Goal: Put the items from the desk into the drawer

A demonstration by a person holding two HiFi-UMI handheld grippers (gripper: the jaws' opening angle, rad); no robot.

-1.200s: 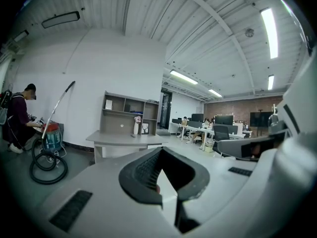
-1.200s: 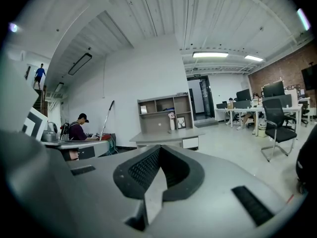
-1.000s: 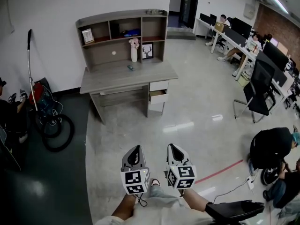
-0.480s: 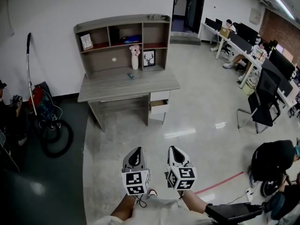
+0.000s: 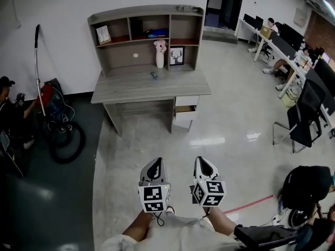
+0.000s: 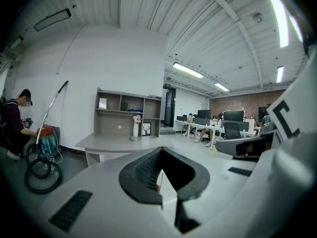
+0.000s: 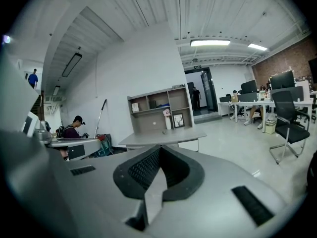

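A grey desk (image 5: 152, 88) with a shelf unit on top stands against the far wall, well ahead of both grippers. On it are a small dark item (image 5: 154, 75), a white vase with pink flowers (image 5: 159, 56) and a framed picture (image 5: 177, 55). A drawer (image 5: 185, 109) under its right end stands pulled out. My left gripper (image 5: 154, 166) and right gripper (image 5: 204, 165) are side by side low in the head view, both shut and holding nothing. The desk also shows in the left gripper view (image 6: 116, 142) and in the right gripper view (image 7: 163, 135).
A vacuum cleaner with coiled hose (image 5: 57, 122) and a crouching person (image 5: 10, 109) are left of the desk. Office chairs (image 5: 303, 116) and rows of workstations (image 5: 285, 46) line the right. A seated person (image 5: 306, 184) and a red floor line (image 5: 251, 203) lie near right.
The desk has drawn a little nearer and shifted right in the head view as the person walks towards it. Both grippers keep their place side by side, still shut.
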